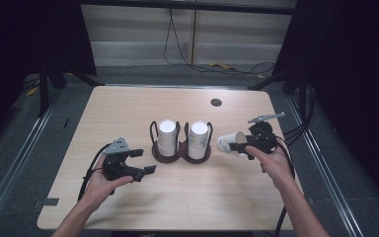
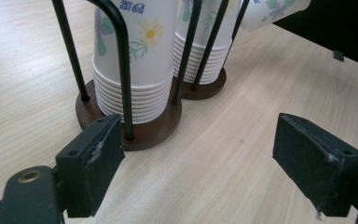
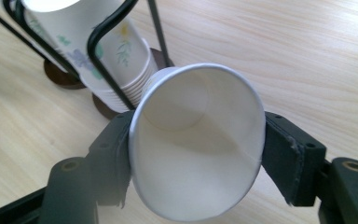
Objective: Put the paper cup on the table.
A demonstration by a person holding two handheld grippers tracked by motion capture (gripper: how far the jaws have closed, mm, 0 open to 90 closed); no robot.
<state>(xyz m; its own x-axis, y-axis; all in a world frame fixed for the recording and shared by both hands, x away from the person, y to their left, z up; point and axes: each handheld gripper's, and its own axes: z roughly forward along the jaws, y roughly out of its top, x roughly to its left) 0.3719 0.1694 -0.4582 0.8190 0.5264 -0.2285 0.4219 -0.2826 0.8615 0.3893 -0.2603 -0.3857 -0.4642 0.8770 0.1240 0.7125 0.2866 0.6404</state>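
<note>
A pale wooden worktop is shown carrying a dark two-well cup holder loaded with two stacks of paper cups. Just right of the holder, a single paper cup is held off the worktop, its long axis roughly level, its base turned toward the stacks and its open mouth toward the right gripper, whose fingers are pressed against its rim. It is seen as white inside, with flower print outside. The left gripper is held beside the holder with fingers wide, nothing between them.

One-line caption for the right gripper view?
Right gripper clamps a paper cup sideways, mouth toward the camera, beside the cup holder.
</note>
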